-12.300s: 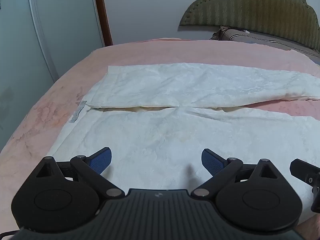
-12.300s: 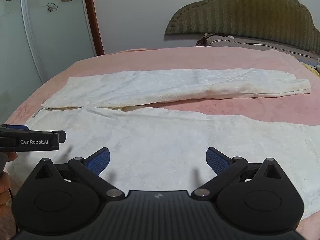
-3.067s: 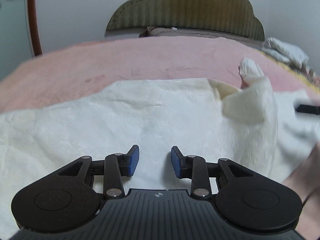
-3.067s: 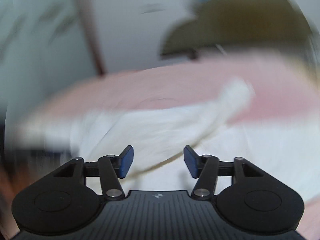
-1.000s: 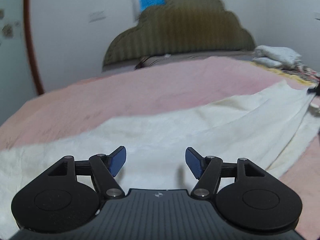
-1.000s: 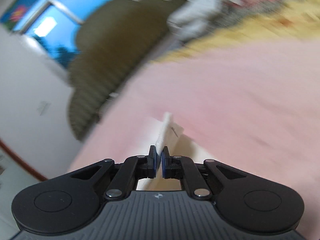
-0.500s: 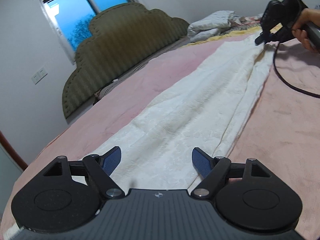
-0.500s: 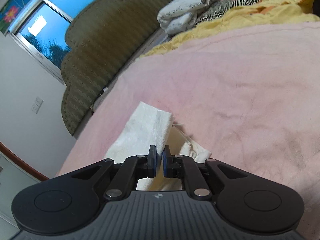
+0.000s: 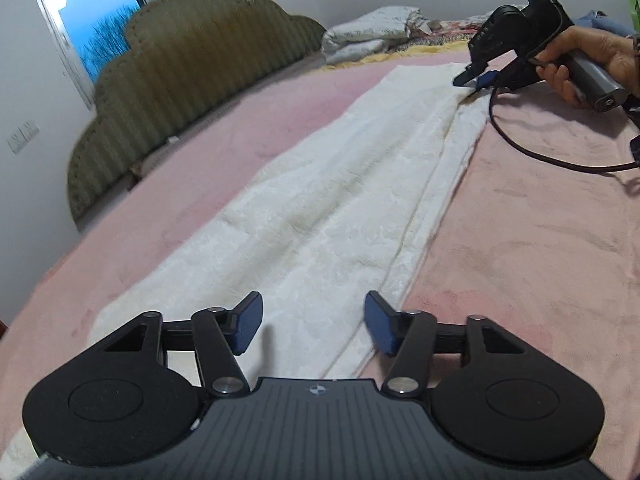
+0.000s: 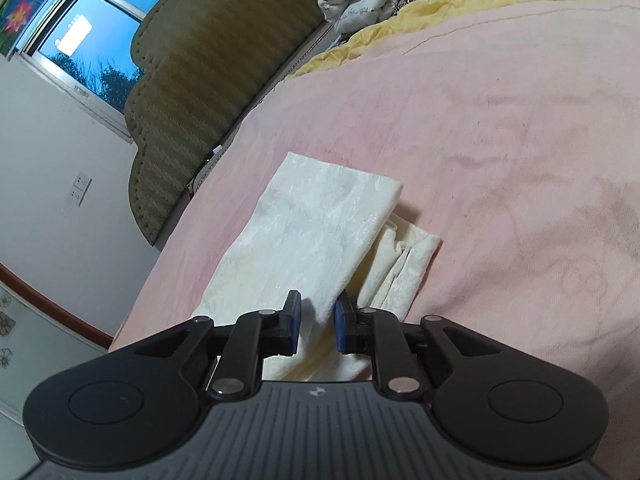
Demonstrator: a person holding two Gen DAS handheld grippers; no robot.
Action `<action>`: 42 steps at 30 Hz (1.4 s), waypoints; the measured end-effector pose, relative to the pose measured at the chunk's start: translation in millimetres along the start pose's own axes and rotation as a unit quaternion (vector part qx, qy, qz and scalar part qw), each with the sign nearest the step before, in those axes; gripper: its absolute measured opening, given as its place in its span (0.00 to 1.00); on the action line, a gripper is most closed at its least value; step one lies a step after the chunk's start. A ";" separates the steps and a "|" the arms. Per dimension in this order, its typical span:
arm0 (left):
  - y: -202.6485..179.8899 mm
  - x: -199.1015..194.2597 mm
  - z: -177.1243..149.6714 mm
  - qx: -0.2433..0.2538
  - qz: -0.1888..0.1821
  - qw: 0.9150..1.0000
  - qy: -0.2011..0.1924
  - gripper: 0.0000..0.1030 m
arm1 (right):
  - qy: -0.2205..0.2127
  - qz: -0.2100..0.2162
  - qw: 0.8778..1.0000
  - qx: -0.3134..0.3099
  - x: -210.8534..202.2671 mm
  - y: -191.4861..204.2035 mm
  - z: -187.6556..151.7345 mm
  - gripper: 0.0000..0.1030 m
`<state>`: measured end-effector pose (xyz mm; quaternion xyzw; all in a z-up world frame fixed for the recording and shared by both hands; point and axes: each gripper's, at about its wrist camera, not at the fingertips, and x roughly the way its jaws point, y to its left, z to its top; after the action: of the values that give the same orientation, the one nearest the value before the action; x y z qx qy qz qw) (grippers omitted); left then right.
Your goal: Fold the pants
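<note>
pants: white pants (image 9: 340,200), legs laid one over the other in a long strip on the pink bedspread (image 9: 540,240); in the left wrist view the strip runs from 6 o'clock up to about 1 o'clock
leg ends: in the right wrist view the two cuffs (image 10: 320,220) lie just ahead of the fingers; top one flat, lower one bunched and sticking out at 3 o'clock of it
left gripper: left gripper (image 9: 314,322) sits low over the near end of the strip, jaws closing, gap still wide; fabric lies under and between the blue pads (image 9: 250,320), pads not pressing it, nothing held
right gripper: right gripper (image 10: 316,326) at the far end of the strip, jaws opening, narrow gap; edge of the top leg stands between the pads, looks loose, can't tell for sure
right hand: hand (image 9: 588,60) on the grey handle, at 1 o'clock in the left wrist view; black cable (image 9: 520,148) trails across the bedspread
surroundings: olive headboard (image 9: 180,68) at 11 o'clock, window (image 9: 112,12) above it, folded bedding (image 9: 372,32) at 12 o'clock
</note>
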<state>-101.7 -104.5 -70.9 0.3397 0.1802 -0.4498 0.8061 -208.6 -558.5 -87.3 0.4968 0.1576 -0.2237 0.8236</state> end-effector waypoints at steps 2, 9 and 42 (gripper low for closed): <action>6.0 -5.7 -0.2 -0.010 -0.023 1.000 0.009 0.54 | 0.004 0.015 1.000 0.016 2.2 -1.1 0.1 0.26; 21.9 0.6 -2.1 -0.018 -0.057 0.998 0.027 0.48 | -0.010 0.024 1.000 -0.011 2.7 10.5 -6.1 0.44; 47.0 -54.9 -11.2 -0.110 -0.077 0.990 -0.051 0.72 | -0.083 -0.051 0.966 -0.238 -45.3 100.8 -29.5 0.13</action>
<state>-90.8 -46.3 -28.0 0.2104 0.2126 -0.5052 0.8095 -195.3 -481.8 -3.6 0.2576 0.1623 -0.2617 0.9159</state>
